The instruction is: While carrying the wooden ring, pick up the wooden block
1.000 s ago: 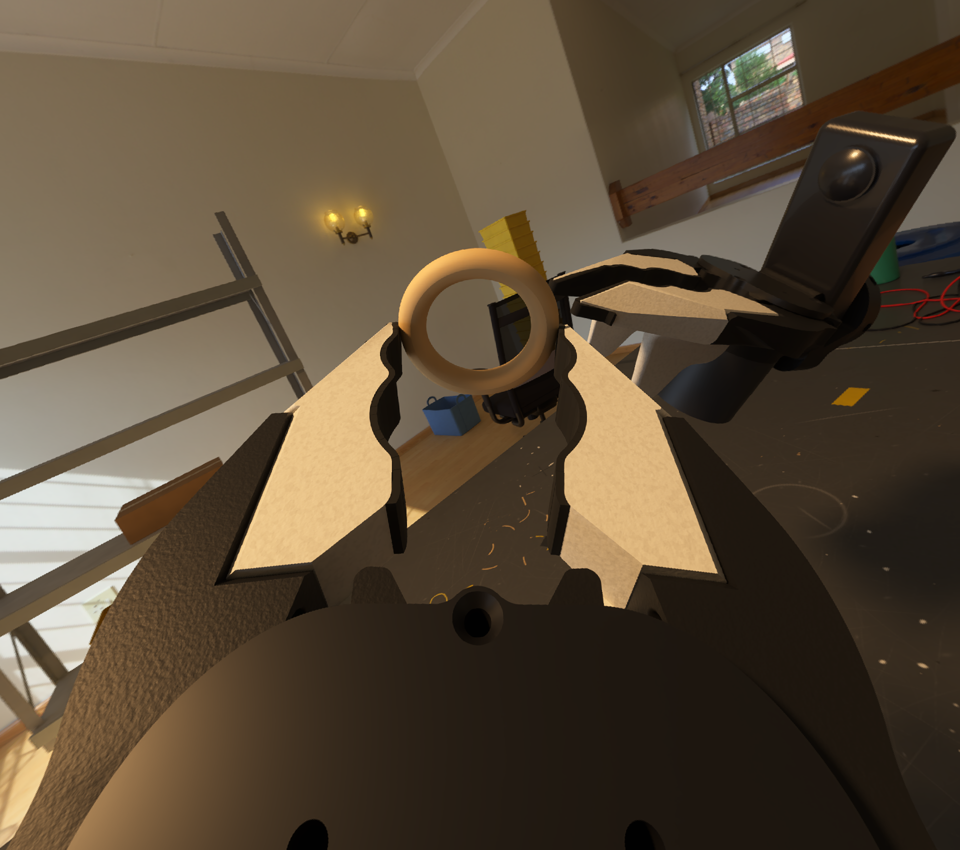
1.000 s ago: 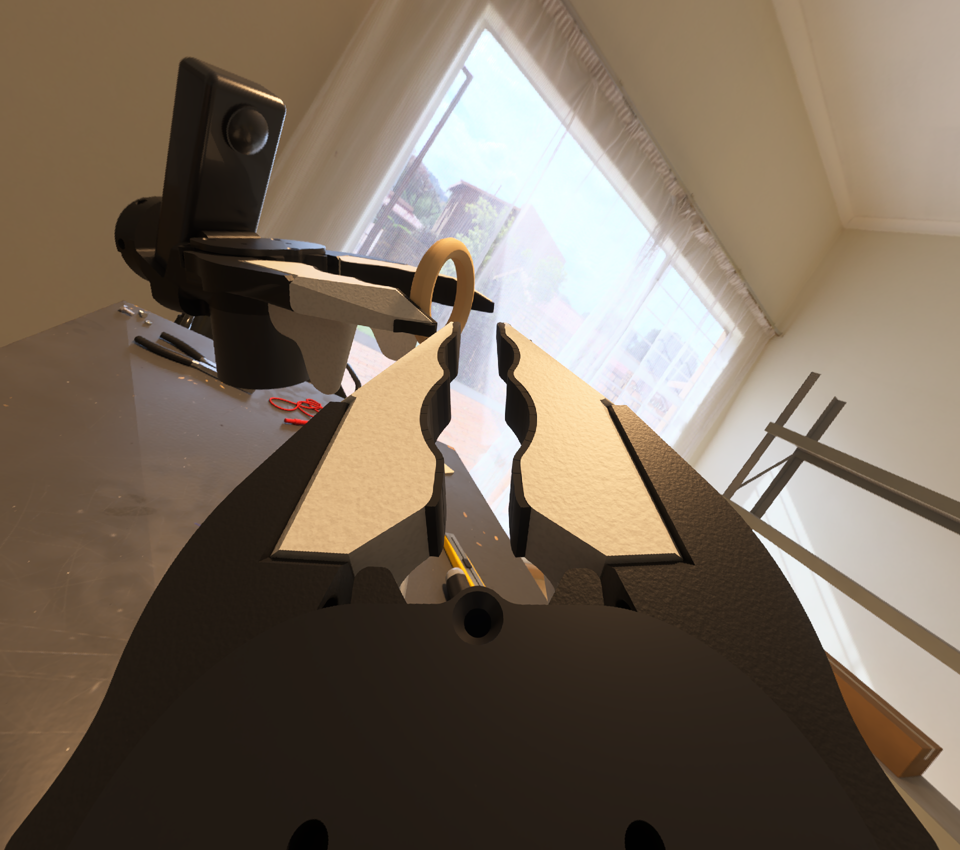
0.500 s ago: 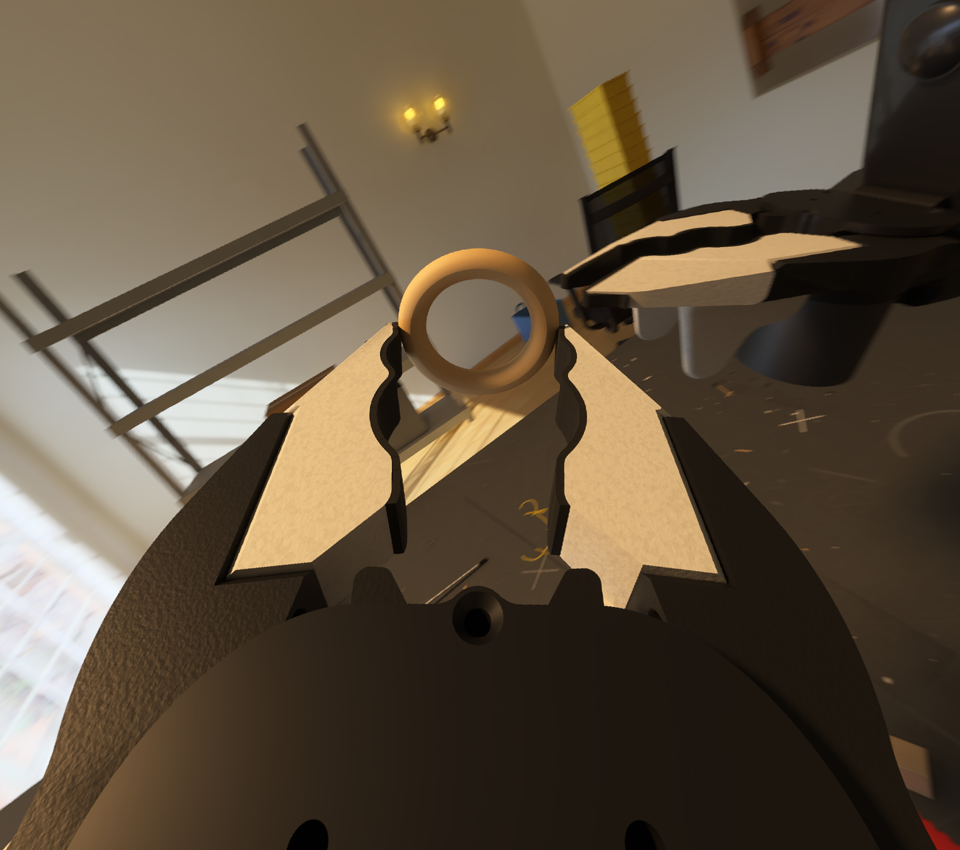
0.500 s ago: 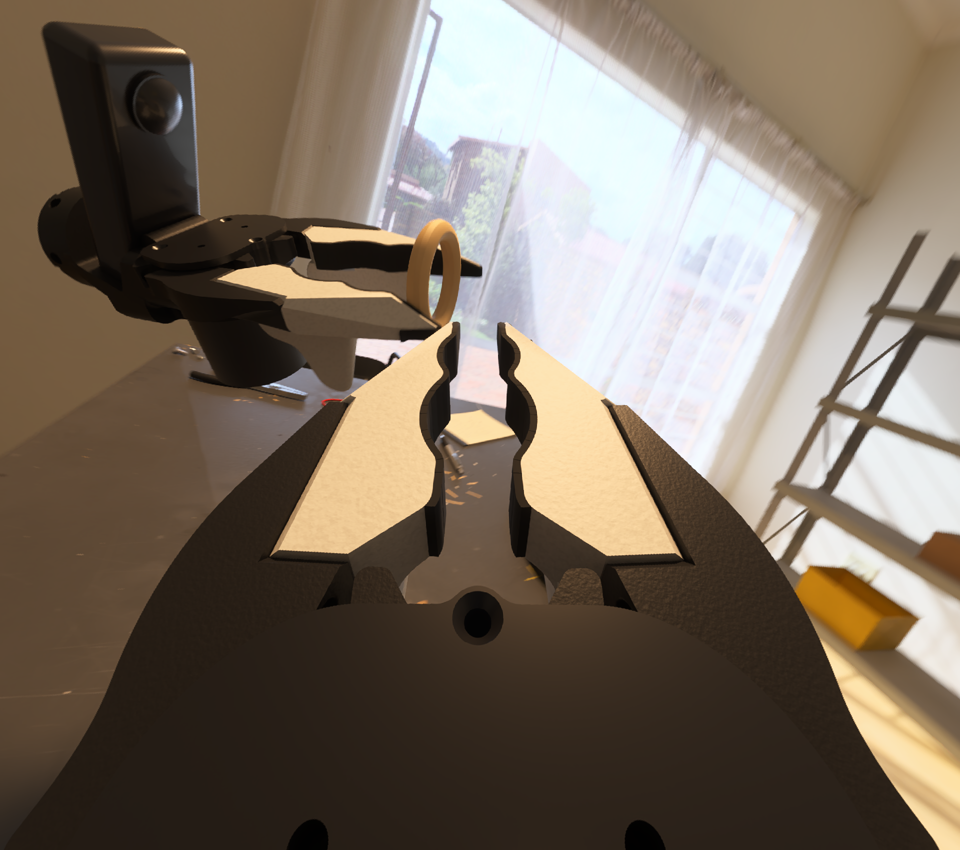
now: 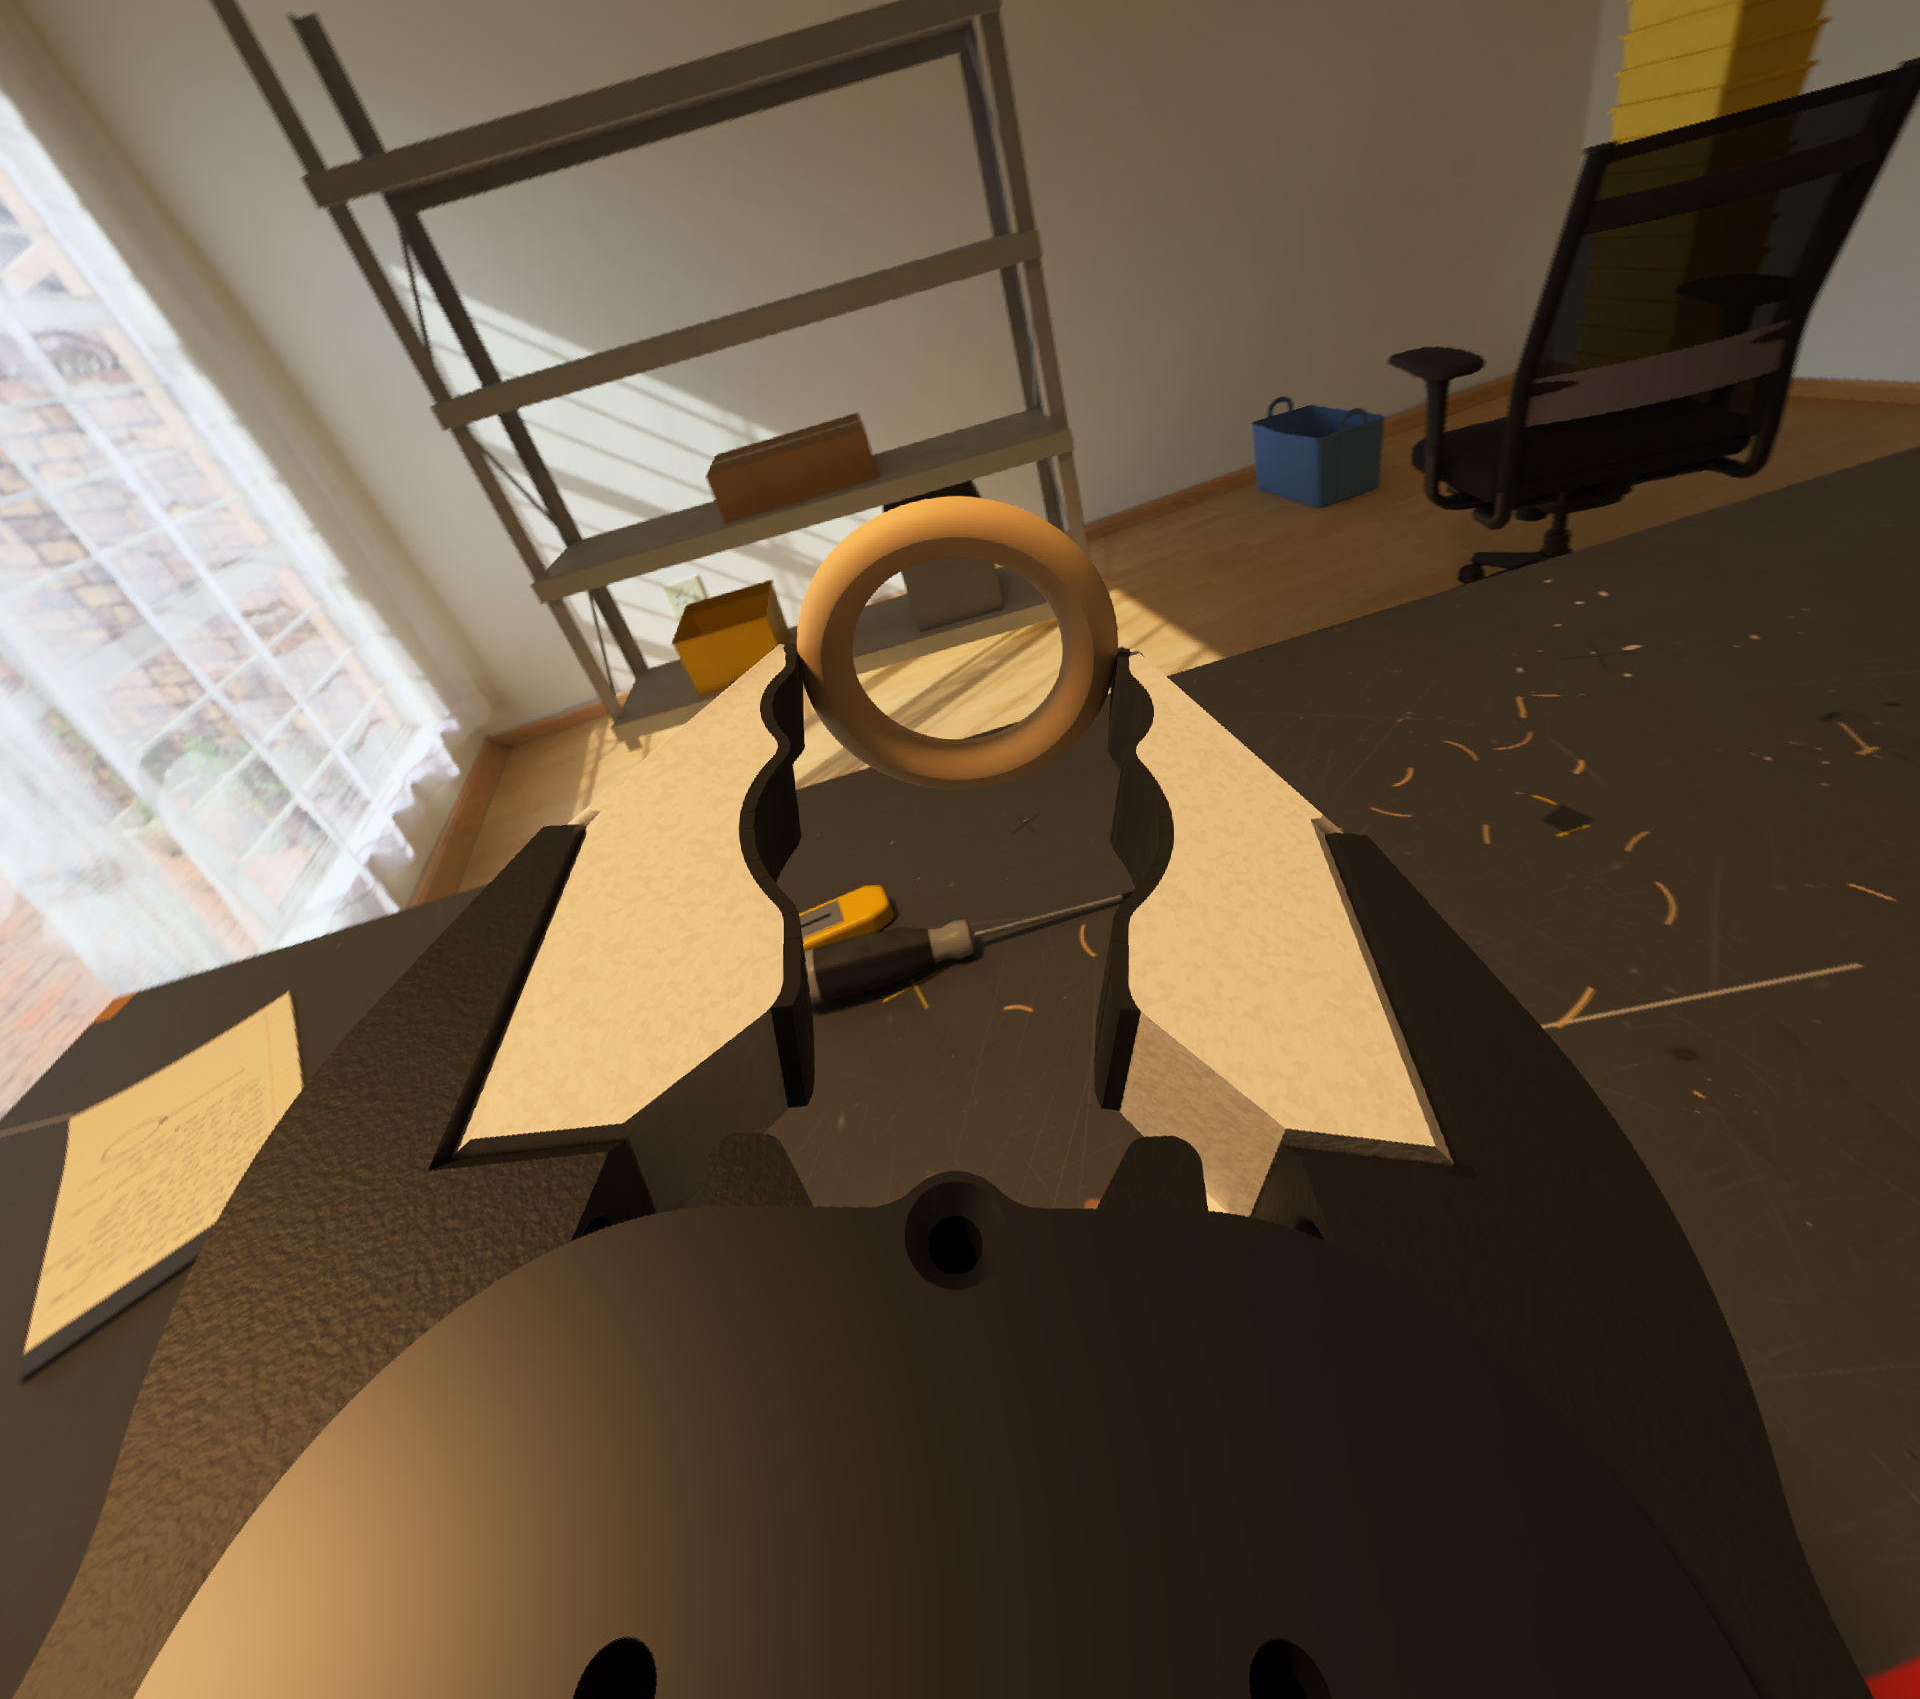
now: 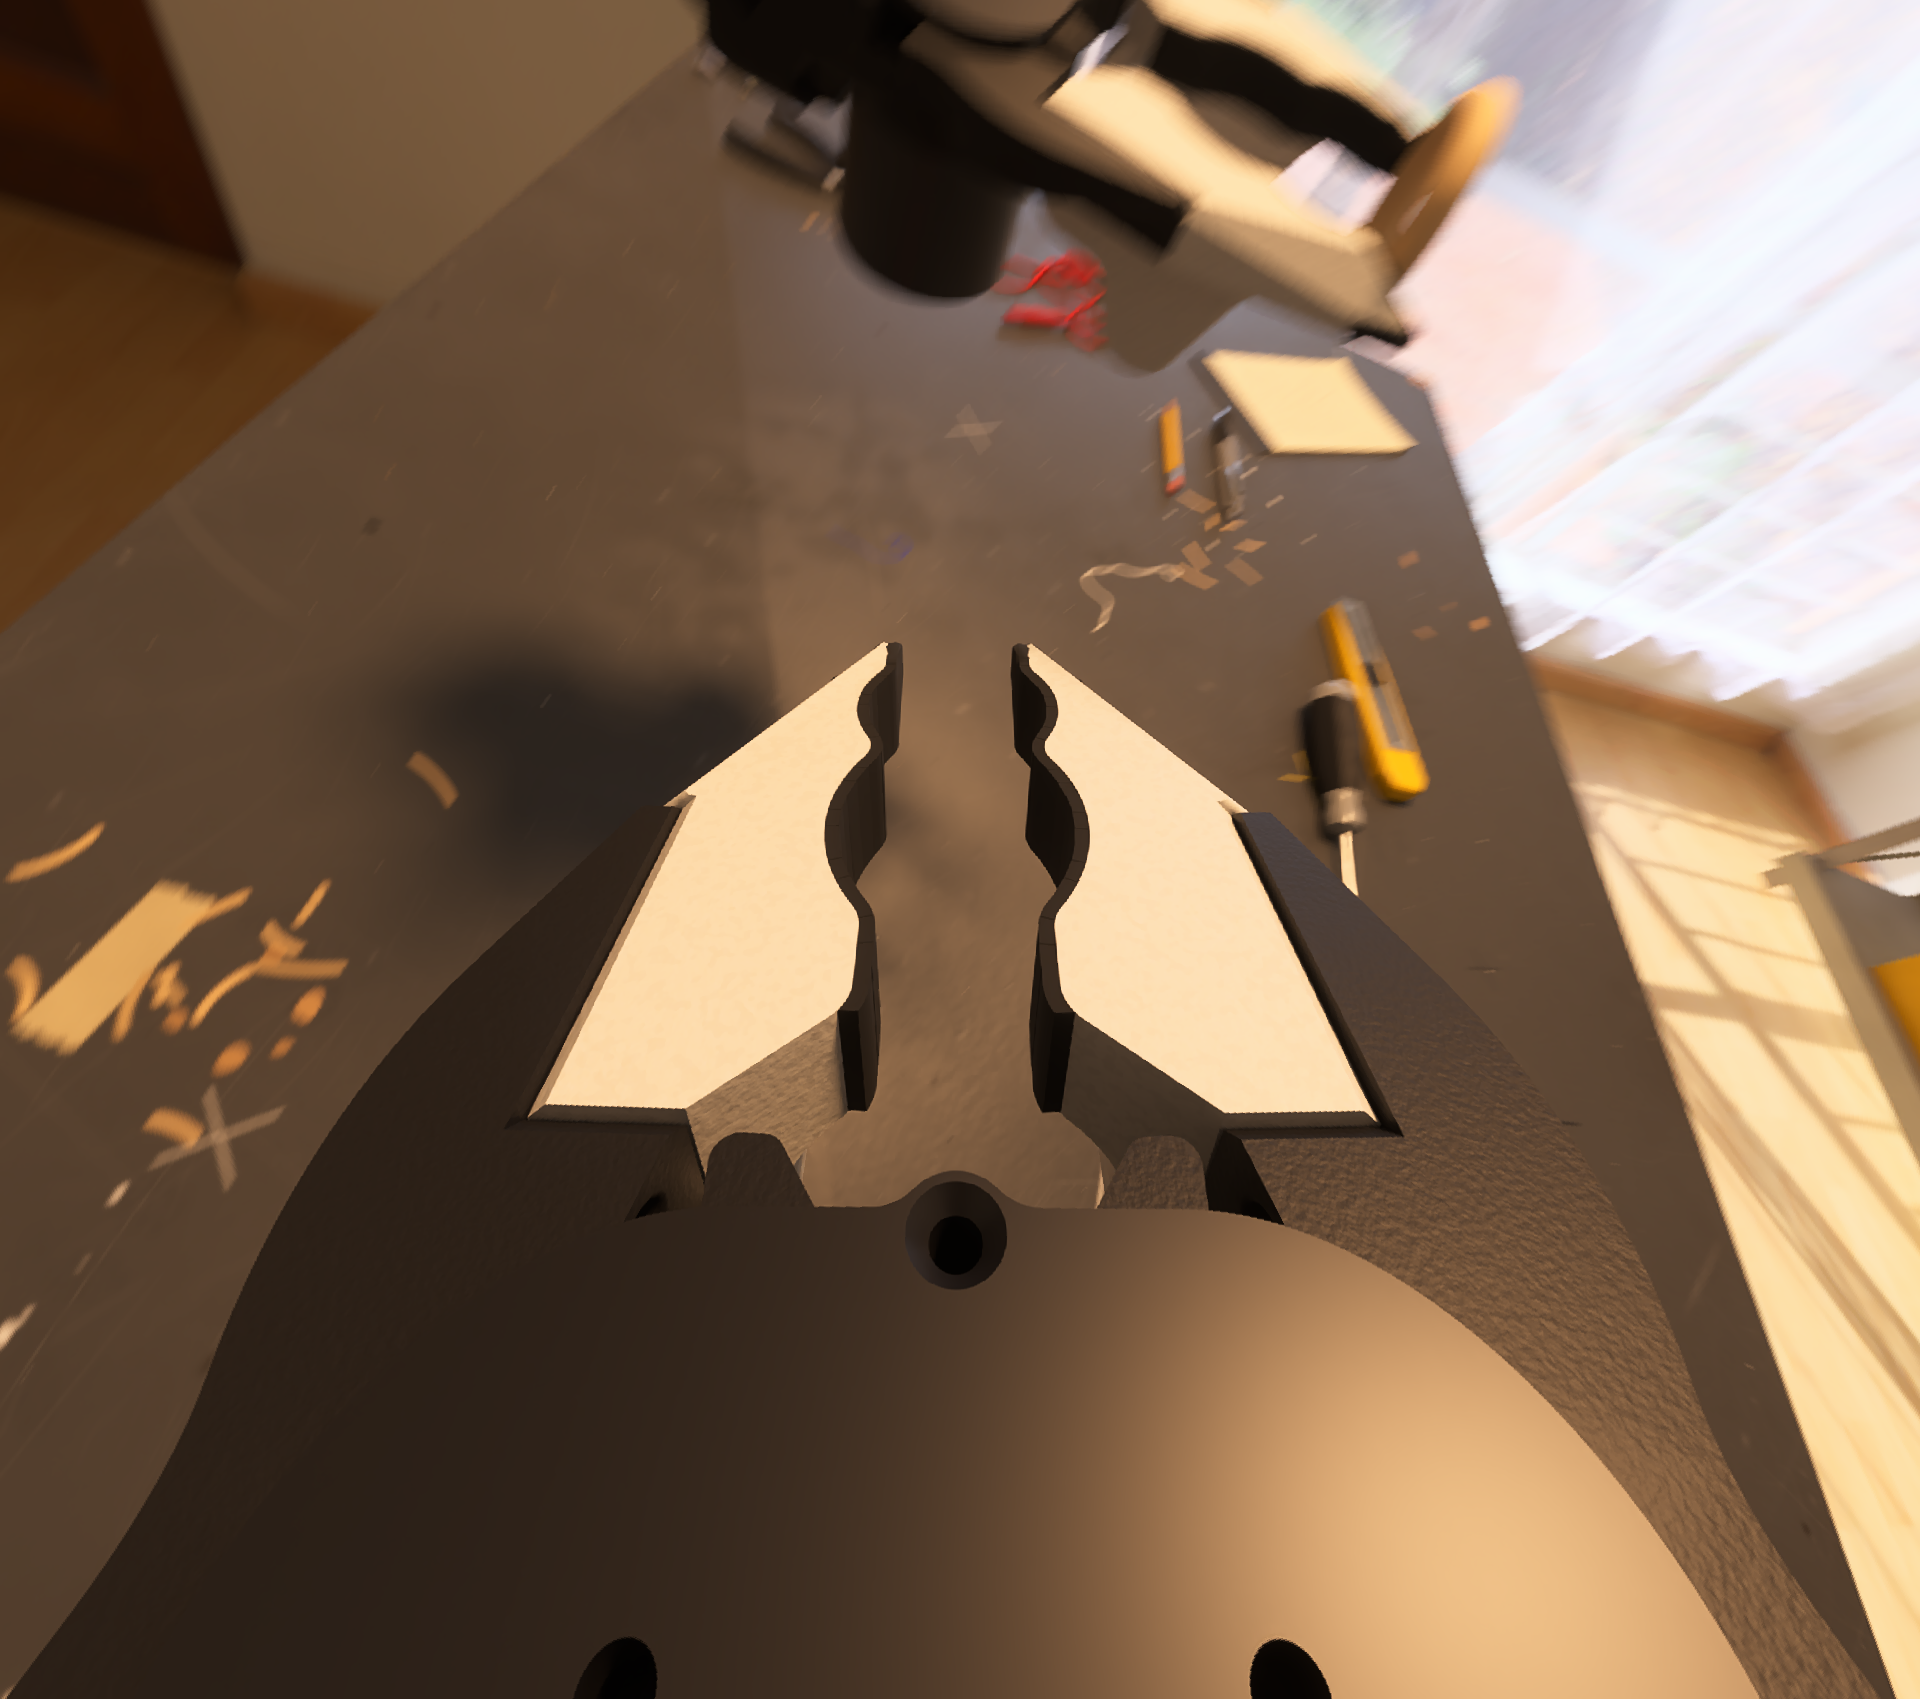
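Left wrist view: my left gripper point(image 5: 954, 673) is clamped on the wooden ring point(image 5: 954, 639) at its outer rim, above the dark workbench point(image 5: 1558, 818); a screwdriver point(image 5: 904, 958) lies below.
Ring handling: I judge it light, stiff and smooth, so it could swivel between the tips.
Right wrist view: my right gripper point(image 6: 954, 662) has its jaws slightly apart, holding nothing, pointed down at the bench.
Hidden: the wooden block appears in neither view; the far gripper is blurred.

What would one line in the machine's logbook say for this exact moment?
left gripper: shut on wooden ring | right gripper: open, empty, above table | wooden block: not in view
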Controlling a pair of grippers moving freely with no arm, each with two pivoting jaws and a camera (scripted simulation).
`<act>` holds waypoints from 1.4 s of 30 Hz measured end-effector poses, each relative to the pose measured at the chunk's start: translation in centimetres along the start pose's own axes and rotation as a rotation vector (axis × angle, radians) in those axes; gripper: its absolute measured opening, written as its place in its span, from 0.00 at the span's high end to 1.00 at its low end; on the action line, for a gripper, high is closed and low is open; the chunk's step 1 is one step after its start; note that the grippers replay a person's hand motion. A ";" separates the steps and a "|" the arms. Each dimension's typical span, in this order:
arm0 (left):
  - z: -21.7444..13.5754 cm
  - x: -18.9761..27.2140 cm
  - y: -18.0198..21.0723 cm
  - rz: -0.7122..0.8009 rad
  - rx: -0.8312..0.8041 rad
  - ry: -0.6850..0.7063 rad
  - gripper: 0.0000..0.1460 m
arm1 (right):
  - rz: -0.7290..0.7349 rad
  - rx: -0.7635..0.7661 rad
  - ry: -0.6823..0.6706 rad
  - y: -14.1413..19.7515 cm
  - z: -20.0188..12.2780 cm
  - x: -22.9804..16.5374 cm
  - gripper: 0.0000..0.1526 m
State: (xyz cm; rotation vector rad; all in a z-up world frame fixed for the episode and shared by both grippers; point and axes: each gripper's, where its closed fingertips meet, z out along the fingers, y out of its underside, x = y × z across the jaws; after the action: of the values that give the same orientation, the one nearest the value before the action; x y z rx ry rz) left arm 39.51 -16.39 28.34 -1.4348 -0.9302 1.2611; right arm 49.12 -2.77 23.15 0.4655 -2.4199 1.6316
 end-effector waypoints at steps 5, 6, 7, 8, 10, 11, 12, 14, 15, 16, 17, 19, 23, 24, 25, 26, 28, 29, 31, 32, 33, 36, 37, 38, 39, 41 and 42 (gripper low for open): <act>0.2 -1.1 0.9 -0.039 -0.021 0.003 0.59 | -0.094 -0.193 -0.258 4.9 3.6 -5.3 0.86; 0.2 -1.1 1.0 -0.044 -0.022 0.017 0.59 | -0.109 -0.237 -0.291 6.5 3.8 -6.4 0.86; 0.3 -1.0 1.0 -0.049 -0.024 0.028 0.59 | -0.125 -0.287 -0.329 8.3 3.8 -7.5 0.86; 0.3 -0.8 1.0 -0.050 -0.027 0.040 0.59 | -0.148 -0.332 -0.358 10.2 3.6 -8.5 0.86; 0.4 -0.4 1.1 -0.038 -0.035 0.063 0.59 | -0.201 -0.405 -0.365 13.7 3.0 -9.8 0.86; 0.4 -0.2 1.1 -0.029 -0.039 0.070 0.59 | -0.217 -0.448 -0.361 15.0 2.7 -10.2 0.85; 0.4 -0.1 1.1 -0.019 -0.043 0.078 0.59 | -0.222 -0.487 -0.361 15.9 2.5 -10.6 0.85; 0.5 0.2 1.1 -0.010 -0.047 0.086 0.59 | -0.232 -0.517 -0.340 16.9 2.4 -10.7 0.83; 0.5 0.3 1.1 -0.008 -0.046 0.092 0.59 | -0.241 -0.539 -0.324 17.4 2.4 -10.5 0.83; 0.5 0.4 1.0 -0.007 -0.045 0.097 0.59 | -0.242 -0.572 -0.313 18.0 2.4 -10.2 0.83; 0.5 0.5 1.0 -0.006 -0.044 0.100 0.59 | -0.230 -0.603 -0.303 18.6 2.5 -9.9 0.83; 0.4 0.8 1.0 -0.001 -0.039 0.112 0.59 | -0.174 -0.643 -0.319 19.5 2.9 -9.9 0.85; 0.7 1.7 1.2 -0.012 -0.038 0.156 0.59 | -0.034 -0.618 -0.373 19.4 3.2 -10.4 0.92; 0.9 1.9 1.4 -0.019 -0.039 0.168 0.59 | 0.003 -0.614 -0.409 19.2 3.1 -11.0 0.92; 1.1 2.1 1.6 -0.027 -0.042 0.177 0.59 | 0.031 -0.598 -0.456 19.0 2.9 -11.6 0.93; 1.2 2.3 1.8 -0.033 -0.045 0.184 0.59 | 0.042 -0.574 -0.475 18.8 2.9 -11.9 0.93; 1.4 2.5 2.0 -0.043 -0.050 0.197 0.59 | 0.041 -0.533 -0.455 18.8 2.9 -12.1 0.93; 1.4 2.5 2.0 -0.045 -0.048 0.201 0.59 | 0.038 -0.515 -0.440 18.8 3.0 -12.1 0.93; 1.4 2.6 2.0 -0.049 -0.043 0.208 0.59 | 0.014 -0.500 -0.405 19.0 3.3 -12.0 0.86; 1.3 2.6 1.9 -0.052 -0.038 0.211 0.59 | 0.004 -0.491 -0.402 19.0 3.5 -12.1 0.85; 1.3 2.7 1.8 -0.055 -0.032 0.216 0.59 | 0.008 -0.485 -0.412 19.0 3.6 -12.2 0.86; 1.2 2.9 1.6 -0.062 -0.019 0.227 0.59 | 0.034 -0.510 -0.404 18.7 4.0 -12.2 0.91; 1.2 3.0 1.6 -0.061 -0.020 0.227 0.59 | 0.030 -0.503 -0.404 18.3 3.9 -12.4 0.91; 1.3 3.1 1.7 -0.060 -0.026 0.224 0.59 | 0.033 -0.457 -0.401 17.2 3.7 -12.6 0.91; 1.4 3.1 1.9 -0.061 -0.034 0.213 0.59 | 0.051 -0.377 -0.403 15.5 3.2 -12.9 0.91; 1.8 3.1 2.6 -0.075 -0.058 0.183 0.59 | 0.115 -0.173 -0.404 11.1 1.1 -13.1 0.91; 2.0 3.1 2.9 -0.093 -0.071 0.167 0.59 | 0.139 -0.071 -0.400 8.7 -0.5 -12.9 0.91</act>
State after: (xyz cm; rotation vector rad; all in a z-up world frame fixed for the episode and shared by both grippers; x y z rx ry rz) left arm 37.86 -13.77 24.78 -1.5099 -0.9248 1.0323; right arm 58.06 2.70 11.59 0.6820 -2.8456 1.6281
